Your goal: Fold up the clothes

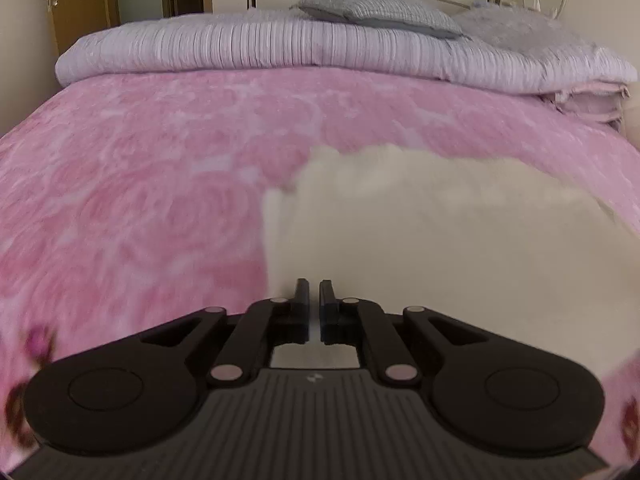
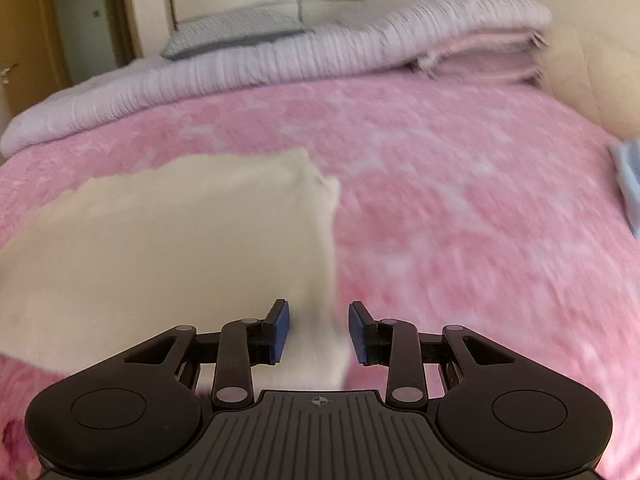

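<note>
1. Left gripper (image 1: 314, 286): jaws drawn nearly together with only a thin slit between them, set at the near left edge of the cream garment (image 1: 420, 248). Whether a layer of cloth is pinched in that slit is unclear, as the frame is blurred.

2. Right gripper (image 2: 318, 322): jaws spread apart, blue pads (image 2: 280, 330) showing, straddling the garment's near right corner. The cloth runs up between the pads without being clamped.

3. The garment lies on the pink bedspread (image 1: 140, 200), toward the near side of the bed. From the left gripper it spreads forward and to the right; from the right gripper, forward and to the left. It therefore lies between the two hands, each placed at one near corner.

4. Its long side appears to run across the bed from gripper to gripper, with its far edge ragged and one corner turned up. Both hands sit about equally near; the right one has the corner lined up between its pads.

5. Beyond it: a folded ribbed quilt (image 1: 280, 52) and a grey pillow (image 1: 380, 10) at the head of the bed, and a pale blue cloth (image 2: 630, 184) well off to the right.

6. The cream piece could be a spread garment or one already folded once.
</note>
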Motion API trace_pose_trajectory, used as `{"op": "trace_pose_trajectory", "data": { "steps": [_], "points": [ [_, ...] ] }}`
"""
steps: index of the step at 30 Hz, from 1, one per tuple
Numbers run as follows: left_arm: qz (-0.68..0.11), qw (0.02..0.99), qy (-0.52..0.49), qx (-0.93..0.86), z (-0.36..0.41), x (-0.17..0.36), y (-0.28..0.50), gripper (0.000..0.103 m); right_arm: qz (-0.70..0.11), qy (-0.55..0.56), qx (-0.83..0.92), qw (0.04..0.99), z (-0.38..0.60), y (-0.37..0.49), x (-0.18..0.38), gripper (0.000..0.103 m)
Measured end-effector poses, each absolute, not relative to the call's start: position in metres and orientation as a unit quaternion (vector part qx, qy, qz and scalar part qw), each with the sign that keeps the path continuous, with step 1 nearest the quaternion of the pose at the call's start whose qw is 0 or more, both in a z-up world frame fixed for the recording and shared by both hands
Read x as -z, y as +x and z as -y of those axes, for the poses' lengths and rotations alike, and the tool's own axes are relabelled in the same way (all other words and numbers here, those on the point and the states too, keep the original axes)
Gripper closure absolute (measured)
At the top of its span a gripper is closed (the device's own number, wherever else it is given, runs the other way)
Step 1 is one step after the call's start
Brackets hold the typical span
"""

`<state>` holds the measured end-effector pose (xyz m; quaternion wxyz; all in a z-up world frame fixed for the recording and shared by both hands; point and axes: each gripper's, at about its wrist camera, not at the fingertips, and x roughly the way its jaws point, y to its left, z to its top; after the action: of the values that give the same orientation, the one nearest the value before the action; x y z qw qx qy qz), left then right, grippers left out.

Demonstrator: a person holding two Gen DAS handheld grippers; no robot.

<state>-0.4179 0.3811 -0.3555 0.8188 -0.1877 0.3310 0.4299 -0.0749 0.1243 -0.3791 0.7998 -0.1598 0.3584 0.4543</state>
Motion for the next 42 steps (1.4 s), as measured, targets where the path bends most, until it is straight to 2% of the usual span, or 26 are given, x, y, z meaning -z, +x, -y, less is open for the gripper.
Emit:
{"op": "trace_pose_trajectory", "data": {
  "steps": [3, 5, 14, 26, 30, 34, 42],
  "points": [
    [-0.342, 0.806, -0.214, -0.434, -0.350, 0.348, -0.429, 0.095, -0.377, -0.168, -0.435, 0.800, -0.107, -0.090, 0.379, 0.070],
    [-0.346, 0.804, -0.215, -0.433, -0.329, 0.340, -0.432, 0.084, -0.385, -0.157, -0.431, 0.801, -0.094, -0.102, 0.374, 0.070],
    [-0.351, 0.801, -0.207, -0.438, -0.241, 0.300, -0.446, 0.073, -0.382, -0.146, -0.448, 0.795, -0.047, -0.165, 0.335, 0.069],
    [-0.318, 0.828, -0.160, -0.433, -0.153, 0.253, -0.483, 0.068, -0.367, -0.136, -0.451, 0.803, 0.020, -0.216, 0.302, 0.067],
    [-0.307, 0.835, -0.151, -0.432, -0.132, 0.245, -0.496, 0.067, -0.354, -0.134, -0.461, 0.803, 0.032, -0.233, 0.292, 0.062],
    [-0.301, 0.837, -0.145, -0.434, -0.119, 0.240, -0.506, 0.066, -0.343, -0.131, -0.472, 0.802, 0.039, -0.246, 0.284, 0.056],
    [-0.309, 0.831, -0.146, -0.439, -0.121, 0.244, -0.513, 0.062, -0.341, -0.130, -0.474, 0.802, 0.035, -0.253, 0.283, 0.053]
  ]
}}
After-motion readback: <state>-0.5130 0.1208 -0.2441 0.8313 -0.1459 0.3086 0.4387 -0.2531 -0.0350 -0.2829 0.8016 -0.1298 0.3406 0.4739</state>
